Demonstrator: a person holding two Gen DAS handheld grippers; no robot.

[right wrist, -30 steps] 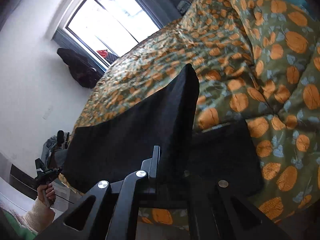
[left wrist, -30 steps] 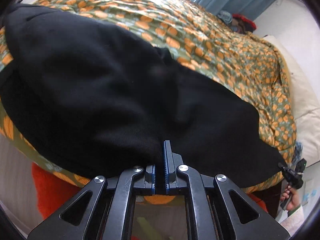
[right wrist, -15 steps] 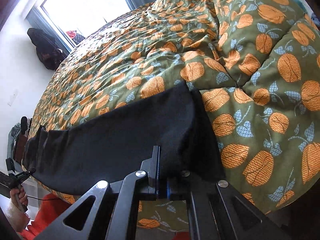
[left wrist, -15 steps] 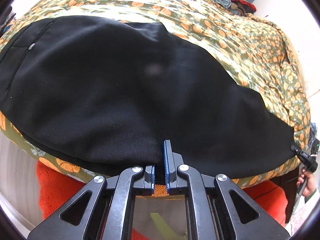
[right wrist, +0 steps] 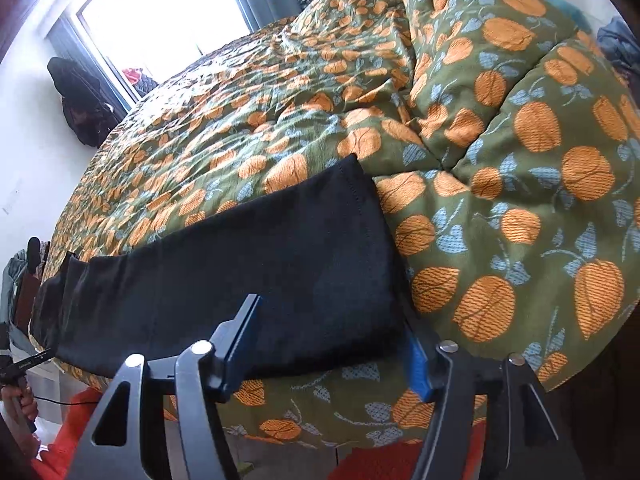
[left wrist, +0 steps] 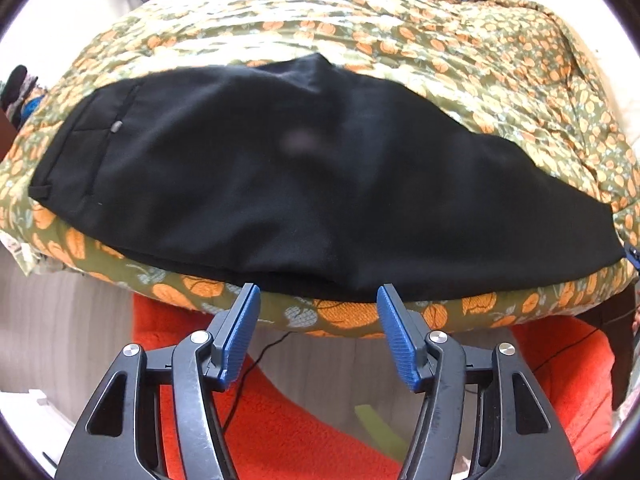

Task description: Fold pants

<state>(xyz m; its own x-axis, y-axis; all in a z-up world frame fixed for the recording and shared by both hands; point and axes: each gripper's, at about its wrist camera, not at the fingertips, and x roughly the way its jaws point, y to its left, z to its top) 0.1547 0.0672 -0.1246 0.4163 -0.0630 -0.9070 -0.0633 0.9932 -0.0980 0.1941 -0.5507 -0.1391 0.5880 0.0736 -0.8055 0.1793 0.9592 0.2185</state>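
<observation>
My long black cloth pants (left wrist: 304, 184) lie flat on the orange-patterned bed quilt (left wrist: 500, 64), lengthwise across and just beyond both sets of fingers. My left fingers (left wrist: 318, 304) and right fingers (right wrist: 332, 332) are spreading, nothing pinched; right nearest the hem.

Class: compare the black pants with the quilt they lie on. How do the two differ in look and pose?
The pants are plain black; the quilt is green with orange fruit and pale blue leaves. The pants lie flat and smooth along the near edge; the quilt is puffy, creased and covers the whole bed. Both are soft fabric, and neither claw is touching them.
</observation>
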